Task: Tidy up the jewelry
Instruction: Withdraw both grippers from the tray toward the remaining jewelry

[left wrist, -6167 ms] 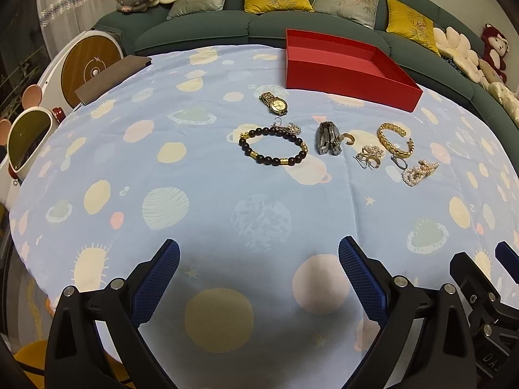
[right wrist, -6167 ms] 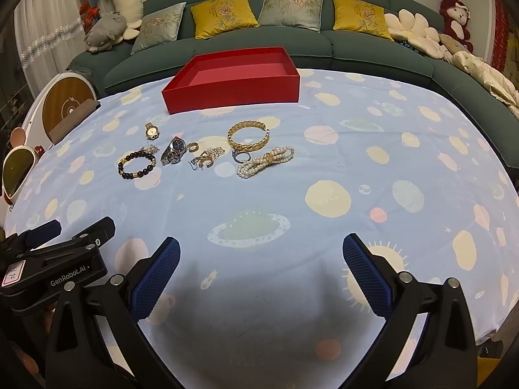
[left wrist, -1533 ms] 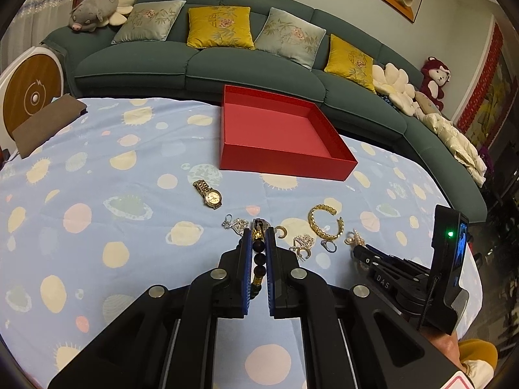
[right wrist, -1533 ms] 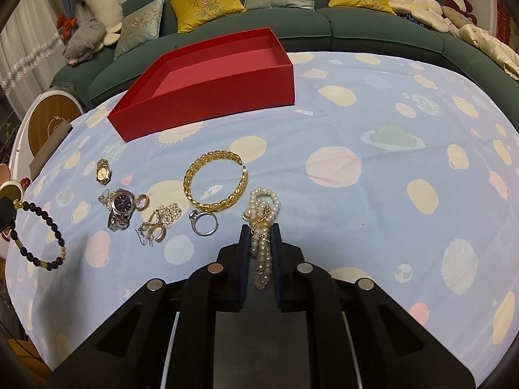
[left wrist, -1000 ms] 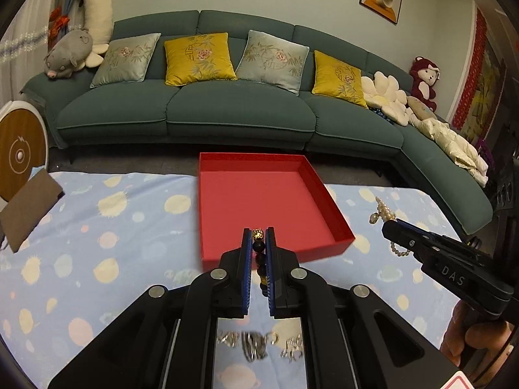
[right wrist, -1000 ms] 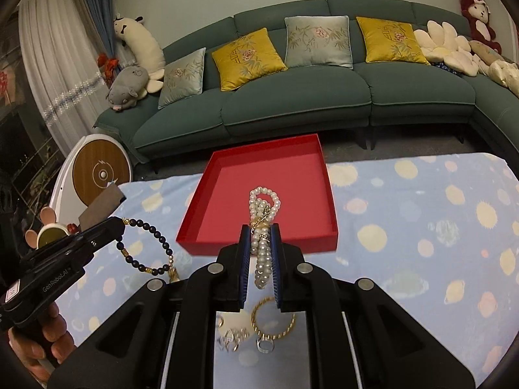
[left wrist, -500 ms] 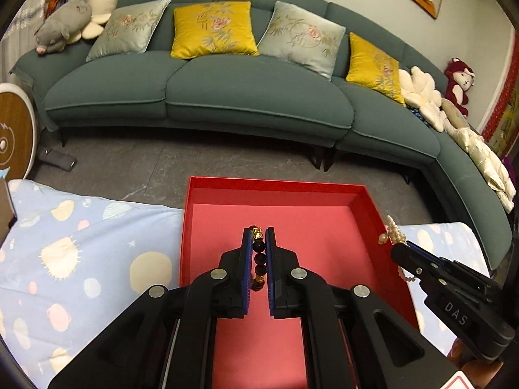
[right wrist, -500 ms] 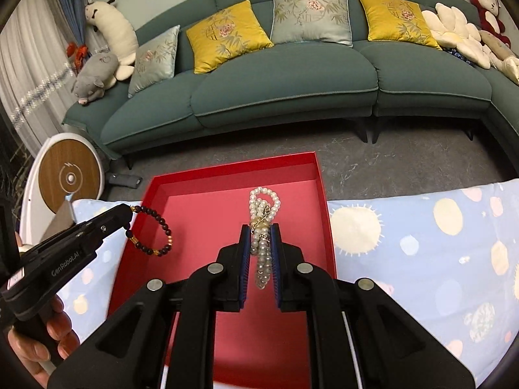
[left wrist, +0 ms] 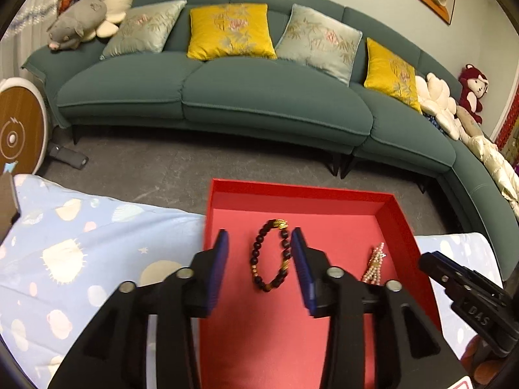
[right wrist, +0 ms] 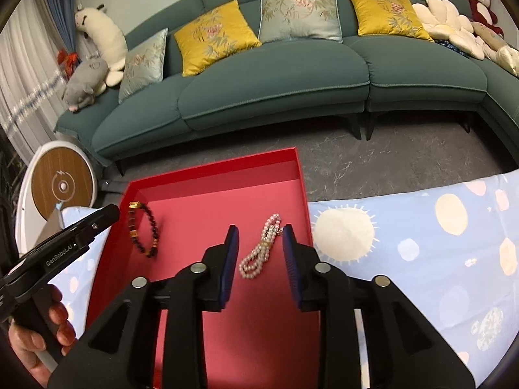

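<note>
Left wrist view: left tool point(left wrist: 259, 270) now has its jaws apart; 0.5 s ago they were clamped on the dark bead bracelet point(left wrist: 271, 256). Bracelet now seen btwn the fingers at frame center, over the floor of the red tray point(left wrist: 301, 194); can't tell if it's resting there. Pearl bracelet point(left wrist: 374, 264) lies in the tray, right of center; earlier it hung from the right tool at right edge. Tray sits on the blue-patterned surface point(left wrist: 81, 243), lower left.

Right wrist view: right tool point(right wrist: 259, 256) jaws also apart now, no longer pinching the pearl bracelet point(right wrist: 261, 251), which lies on the tray floor btwn the fingers, center frame. Bead bracelet point(right wrist: 144, 230) is at the tray's point(right wrist: 227, 168) left side, blurred, free of the left tool point(right wrist: 110, 212) at left edge.
</note>
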Demonstrator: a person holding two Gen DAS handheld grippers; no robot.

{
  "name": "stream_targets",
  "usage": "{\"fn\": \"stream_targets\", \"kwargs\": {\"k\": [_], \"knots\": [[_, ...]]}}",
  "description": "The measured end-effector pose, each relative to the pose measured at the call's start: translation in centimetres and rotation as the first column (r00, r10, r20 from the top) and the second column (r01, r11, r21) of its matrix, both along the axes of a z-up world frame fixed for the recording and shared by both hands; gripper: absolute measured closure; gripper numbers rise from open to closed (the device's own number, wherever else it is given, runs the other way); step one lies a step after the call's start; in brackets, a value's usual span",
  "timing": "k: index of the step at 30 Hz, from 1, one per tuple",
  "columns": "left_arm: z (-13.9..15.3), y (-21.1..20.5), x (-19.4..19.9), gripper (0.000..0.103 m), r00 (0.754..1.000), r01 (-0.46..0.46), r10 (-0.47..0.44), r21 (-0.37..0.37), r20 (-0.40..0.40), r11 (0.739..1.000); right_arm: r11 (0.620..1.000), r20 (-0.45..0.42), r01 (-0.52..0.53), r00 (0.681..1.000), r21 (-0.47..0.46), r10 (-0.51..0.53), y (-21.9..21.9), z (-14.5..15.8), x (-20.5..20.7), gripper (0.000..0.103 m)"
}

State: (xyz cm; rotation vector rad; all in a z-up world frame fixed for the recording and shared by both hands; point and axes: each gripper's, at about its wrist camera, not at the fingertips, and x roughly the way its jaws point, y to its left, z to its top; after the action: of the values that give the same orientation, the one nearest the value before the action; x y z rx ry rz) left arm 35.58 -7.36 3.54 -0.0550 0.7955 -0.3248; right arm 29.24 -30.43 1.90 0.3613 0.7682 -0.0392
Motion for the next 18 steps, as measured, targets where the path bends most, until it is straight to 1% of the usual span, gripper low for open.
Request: {"fn": "stream_targets", "kwargs": {"k": [2, 4, 6, 8, 9, 10, 12, 16, 18], "knots": [[1.4, 0.7, -1.9, 0.051, 0.999, 0.013, -0.014, 0.002, 0.038, 1.000, 1.000, 0.023, 0.000, 1.000, 0.005, 0.000, -0.3, 1.1, -1.9, 0.075], [3.0, 1.8, -4.5, 0.048, 0.996, 0.015, -0.015, -0.001, 0.085, 1.000, 1.000, 0.046, -0.007, 0.999, 0.012, 0.007, -0.4, 2.5, -4.5, 0.073], [4.3, 3.1, -7.3, 0.045, 0.993, 0.017, -0.015, -0.013, 0.113, 1.000, 1.000, 0.063, -0.016, 0.998, -0.005, 0.016, -0.1, 4.1, -7.4, 0.070], [5.4, 4.5, -9.7, 0.044, 0.994, 0.015, -0.012, -0.033, 0.108, 0.999, 0.999, 0.085, -0.031, 0.996, -0.032, 0.033, 0.6, 5.7, -10.2, 0.068], [5.7, 5.2, -10.9, 0.044, 0.995, 0.011, -0.007, -0.037, 0.098, 0.999, 0.998, 0.094, -0.036, 0.995, -0.046, 0.040, 0.9, 6.3, -11.7, 0.065], [5.9, 5.8, -12.1, 0.044, 0.996, 0.001, 0.003, -0.038, 0.090, 0.999, 0.998, 0.101, -0.032, 0.994, -0.062, 0.038, 1.3, 6.8, -13.4, 0.062], [6.0, 6.8, -14.6, 0.044, 0.997, -0.012, 0.014, -0.026, 0.071, 1.000, 0.996, 0.105, -0.031, 0.994, -0.078, 0.039, 2.3, 7.5, -16.1, 0.060], [5.3, 7.9, -19.7, 0.044, 0.998, -0.016, 0.014, 0.033, 0.059, 0.999, 0.998, 0.101, -0.037, 0.994, -0.049, 0.042, 4.0, 7.5, -21.0, 0.059], [4.5, 8.5, -21.9, 0.044, 0.998, -0.023, 0.021, 0.045, 0.054, 0.999, 0.999, 0.086, -0.040, 0.995, -0.034, 0.042, 4.7, 6.9, -22.7, 0.059]]}}
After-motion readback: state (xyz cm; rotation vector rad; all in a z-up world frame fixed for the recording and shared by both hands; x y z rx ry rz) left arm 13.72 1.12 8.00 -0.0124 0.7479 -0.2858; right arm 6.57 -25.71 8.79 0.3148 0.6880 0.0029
